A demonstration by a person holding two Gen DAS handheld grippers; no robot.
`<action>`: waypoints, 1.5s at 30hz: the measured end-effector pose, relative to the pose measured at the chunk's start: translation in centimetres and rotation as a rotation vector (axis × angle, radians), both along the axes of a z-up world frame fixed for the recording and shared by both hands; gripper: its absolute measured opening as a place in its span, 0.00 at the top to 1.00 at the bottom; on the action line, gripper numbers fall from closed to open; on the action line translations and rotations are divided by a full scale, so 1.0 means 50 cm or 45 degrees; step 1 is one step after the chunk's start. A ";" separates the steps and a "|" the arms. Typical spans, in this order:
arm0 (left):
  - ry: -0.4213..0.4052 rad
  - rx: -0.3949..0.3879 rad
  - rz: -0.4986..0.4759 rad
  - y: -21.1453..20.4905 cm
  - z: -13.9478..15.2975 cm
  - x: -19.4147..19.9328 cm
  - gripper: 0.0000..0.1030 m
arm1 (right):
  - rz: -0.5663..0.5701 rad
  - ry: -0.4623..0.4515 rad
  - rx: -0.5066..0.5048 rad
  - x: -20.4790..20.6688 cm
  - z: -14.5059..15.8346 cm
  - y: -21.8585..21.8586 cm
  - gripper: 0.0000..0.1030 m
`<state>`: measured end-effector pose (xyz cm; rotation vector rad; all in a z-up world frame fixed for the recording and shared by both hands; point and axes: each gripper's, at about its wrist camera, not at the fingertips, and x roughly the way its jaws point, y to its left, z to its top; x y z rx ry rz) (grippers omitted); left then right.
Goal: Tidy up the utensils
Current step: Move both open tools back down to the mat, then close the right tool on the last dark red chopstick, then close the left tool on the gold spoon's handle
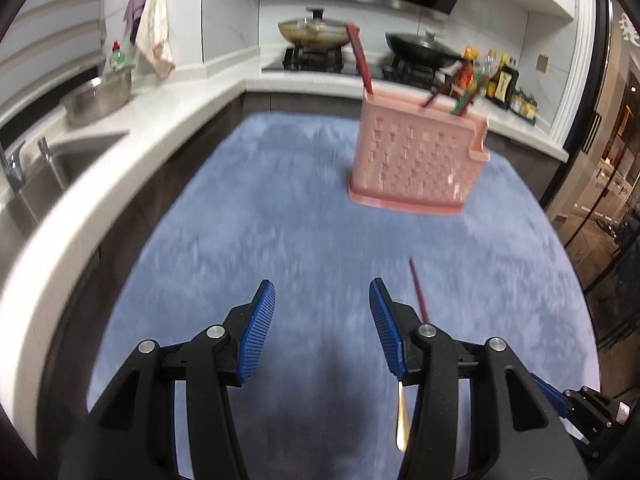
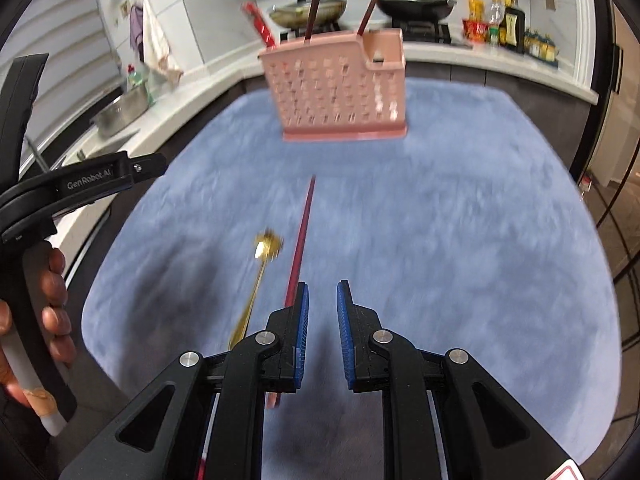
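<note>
While both hover over the blue tabletop (image 2: 460,220), left hand-held gripper (image 1: 322,300) gapes w/ nothing btwn pads; right hand-held gripper (image 2: 322,300) is narrowly parted, empty. Red chopstick (image 2: 302,236) & gold spoon (image 2: 256,280) lie just ahead; pink utensil holder (image 2: 340,88) stands farther back.

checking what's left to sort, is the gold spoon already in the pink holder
No, the gold spoon lies flat on the blue mat beside a red chopstick, well short of the pink holder.
</note>
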<state>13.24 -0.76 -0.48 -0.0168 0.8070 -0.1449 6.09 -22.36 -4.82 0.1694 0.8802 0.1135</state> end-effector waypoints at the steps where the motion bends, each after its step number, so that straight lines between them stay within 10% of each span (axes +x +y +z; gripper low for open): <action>1: 0.018 0.006 -0.005 0.001 -0.013 -0.008 0.54 | 0.010 0.015 -0.006 -0.008 -0.012 0.008 0.85; 16: 0.181 0.030 -0.017 0.007 -0.129 -0.089 0.55 | 0.097 0.113 0.008 -0.038 -0.083 0.067 0.85; 45: 0.259 -0.020 -0.159 -0.069 -0.164 -0.107 0.39 | -0.105 0.110 0.022 -0.052 -0.108 -0.016 0.93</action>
